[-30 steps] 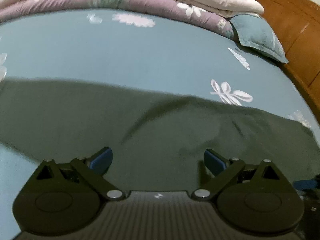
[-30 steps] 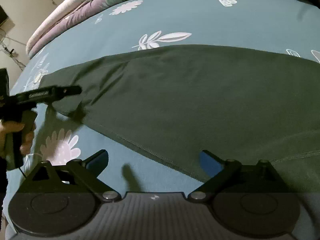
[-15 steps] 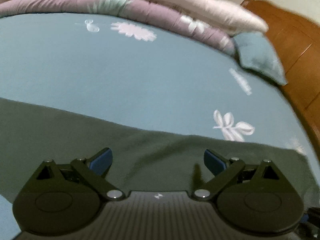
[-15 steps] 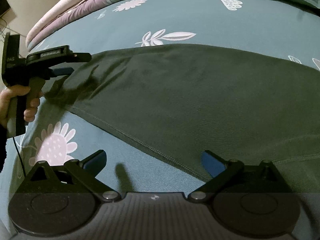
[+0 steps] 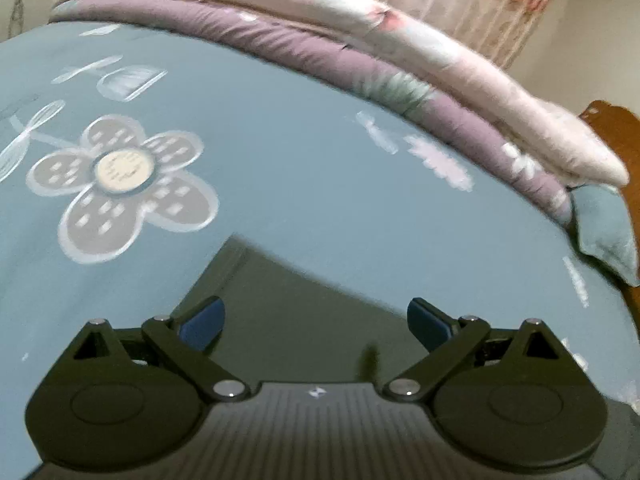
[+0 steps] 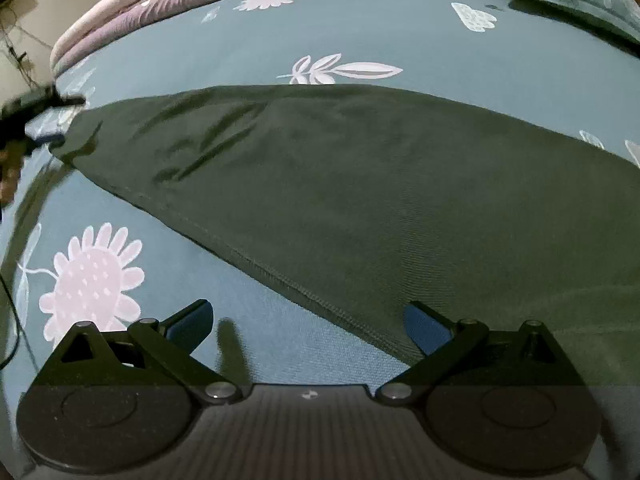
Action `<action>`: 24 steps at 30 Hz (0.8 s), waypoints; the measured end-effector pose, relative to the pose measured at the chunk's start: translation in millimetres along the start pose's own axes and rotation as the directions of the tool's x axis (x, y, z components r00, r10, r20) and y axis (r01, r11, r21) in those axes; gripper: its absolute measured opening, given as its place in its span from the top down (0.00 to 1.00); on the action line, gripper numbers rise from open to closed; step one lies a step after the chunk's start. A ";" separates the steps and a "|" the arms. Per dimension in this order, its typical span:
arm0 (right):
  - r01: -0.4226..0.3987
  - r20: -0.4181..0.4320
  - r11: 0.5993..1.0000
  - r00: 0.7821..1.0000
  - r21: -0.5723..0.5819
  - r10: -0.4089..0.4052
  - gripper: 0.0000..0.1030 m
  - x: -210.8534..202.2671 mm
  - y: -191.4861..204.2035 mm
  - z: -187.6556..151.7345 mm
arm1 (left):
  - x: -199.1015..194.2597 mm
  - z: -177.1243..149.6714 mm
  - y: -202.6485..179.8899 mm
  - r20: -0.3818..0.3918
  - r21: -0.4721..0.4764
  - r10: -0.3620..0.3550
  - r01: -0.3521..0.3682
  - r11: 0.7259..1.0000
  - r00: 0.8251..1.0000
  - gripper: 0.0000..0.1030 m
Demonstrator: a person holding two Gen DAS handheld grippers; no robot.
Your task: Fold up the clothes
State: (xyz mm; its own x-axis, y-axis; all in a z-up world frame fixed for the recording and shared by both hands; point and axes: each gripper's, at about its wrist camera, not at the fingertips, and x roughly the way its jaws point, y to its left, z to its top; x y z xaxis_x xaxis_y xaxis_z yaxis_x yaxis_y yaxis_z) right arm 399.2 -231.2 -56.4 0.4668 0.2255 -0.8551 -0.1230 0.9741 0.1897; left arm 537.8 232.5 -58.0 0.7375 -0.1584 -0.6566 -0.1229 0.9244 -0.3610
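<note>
Bedsheet (image 5: 320, 168) open; rolled quilts (image 5: 400, 76) wall far edge.

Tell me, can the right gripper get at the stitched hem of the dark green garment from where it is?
Probably yes. The right gripper is open, and the hem of the dark green garment lies flat on the bedsheet just ahead of its fingers, with nothing between them.

The left gripper (image 5: 316, 320) has swung to the dark green garment's (image 6: 360, 184) corner, seemingly raised above the bedsheet (image 5: 300, 140).
</note>
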 end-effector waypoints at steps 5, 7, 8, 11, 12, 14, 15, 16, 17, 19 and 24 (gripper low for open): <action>0.024 0.009 1.000 1.000 -0.007 -0.024 0.00 1.3 4.3 -2.7 | 42.5 2.6 -21.6 -0.054 0.109 0.040 -0.034 0.993 0.998 0.05; 0.032 0.011 0.999 0.999 -0.010 -0.032 0.00 1.9 5.8 -3.2 | 54.6 3.1 -29.5 -0.033 0.169 0.173 -0.165 0.972 0.984 0.05; 0.036 0.011 0.999 0.999 -0.011 -0.036 0.00 2.1 6.5 -3.5 | 57.0 4.3 -33.4 -0.027 0.183 0.213 -0.204 0.962 0.977 0.06; 0.035 0.013 0.999 0.999 -0.015 -0.034 0.00 2.0 6.3 -3.9 | 43.0 2.1 -50.6 -0.016 0.203 0.181 -0.174 0.964 0.983 0.07; 0.034 0.013 0.999 0.999 -0.016 -0.034 0.00 2.0 6.2 -4.1 | 34.6 -2.4 -57.3 -0.007 0.223 0.158 -0.152 0.963 0.987 0.06; 0.033 0.014 0.999 0.999 -0.018 -0.033 0.00 1.9 6.1 -4.4 | 16.3 -16.8 -72.1 -0.002 0.267 0.108 -0.104 0.958 0.994 0.06; 0.033 0.015 0.999 0.999 -0.019 -0.033 0.00 1.9 6.0 -4.6 | 6.6 -25.1 -78.4 -0.004 0.285 0.083 -0.079 0.955 0.997 0.06; 0.033 0.015 0.999 0.999 -0.020 -0.032 0.00 1.9 5.9 -4.7 | -2.7 -33.3 -82.0 -0.007 0.292 0.061 -0.056 0.955 0.998 0.06; 0.032 0.016 0.999 0.999 -0.021 -0.032 0.00 1.8 5.8 -4.9 | -11.5 -41.3 -84.2 -0.007 0.293 0.040 -0.036 0.955 0.999 0.06; 0.031 0.017 0.999 0.999 -0.023 -0.031 0.00 1.8 5.7 -5.2 | -27.8 -47.9 -76.6 0.003 0.237 0.018 -0.019 0.971 1.000 0.06; 0.022 0.022 0.999 1.000 -0.028 -0.022 0.00 1.4 4.2 -6.4 | -55.9 -45.2 -28.9 0.016 -0.041 -0.024 0.025 0.999 1.000 0.06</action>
State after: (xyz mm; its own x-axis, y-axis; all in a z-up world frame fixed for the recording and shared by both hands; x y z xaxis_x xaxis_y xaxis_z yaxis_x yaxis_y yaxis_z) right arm 393.7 -226.8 -59.8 0.4881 0.2047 -0.8484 -0.1374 0.9780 0.1569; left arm 470.1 199.1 -40.8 0.7509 -0.1751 -0.6368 -0.1320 0.9050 -0.4044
